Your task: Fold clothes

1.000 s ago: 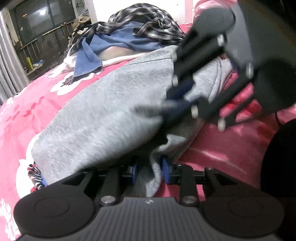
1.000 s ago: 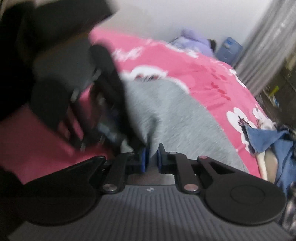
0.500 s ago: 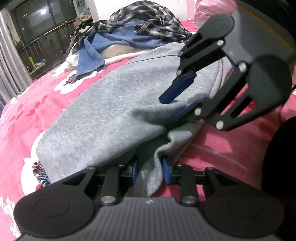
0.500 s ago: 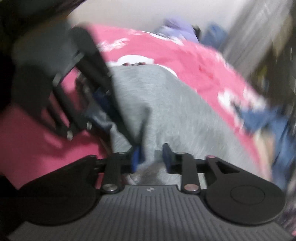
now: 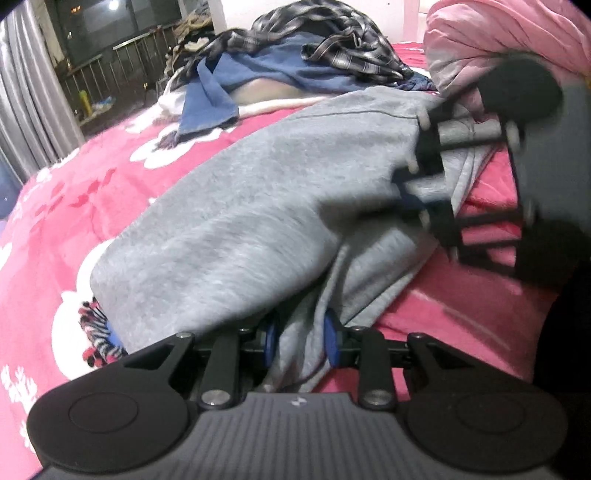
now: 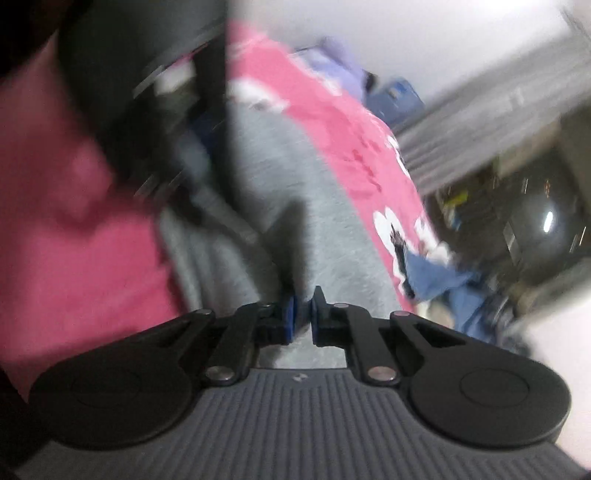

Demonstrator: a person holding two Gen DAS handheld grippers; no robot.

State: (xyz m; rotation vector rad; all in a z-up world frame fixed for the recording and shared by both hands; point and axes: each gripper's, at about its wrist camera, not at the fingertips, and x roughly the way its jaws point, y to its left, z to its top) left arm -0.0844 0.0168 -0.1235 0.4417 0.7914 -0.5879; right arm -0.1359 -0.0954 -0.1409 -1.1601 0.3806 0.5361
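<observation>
A grey sweatshirt (image 5: pixel 258 206) lies spread across a pink flowered blanket (image 5: pixel 66 192) on a bed, its long side running from the near left to the far right. Beyond it, at the far end, sits a heap of other clothes: a blue garment (image 5: pixel 221 92) and a plaid shirt (image 5: pixel 332 48) on top. A pink pillow (image 5: pixel 498 33) is at the far right.

The left gripper (image 5: pixel 298 338) sits at the near edge of the sweatshirt with a bunched fold of grey cloth between its blue pads (image 5: pixel 271 339); the gap is narrow and filled with fabric, so it is holding the hem. The right gripper (image 6: pixel 302 317) is farther along the same edge, to the right. Its jaws are closing to a thin slit, and grey cloth runs up into the slit, though the right wrist view is too blurred to tell how much cloth is caught.

The step in hand looks like taking hold of one side of the sweatshirt at two points, ready for the first fold. The next move probably calls for both hands to lift together and carry that edge over toward the far left, keeping the cloth taut between them so it lands flat. If the right grip is shallow, the edge could slip out during the lift.
</observation>
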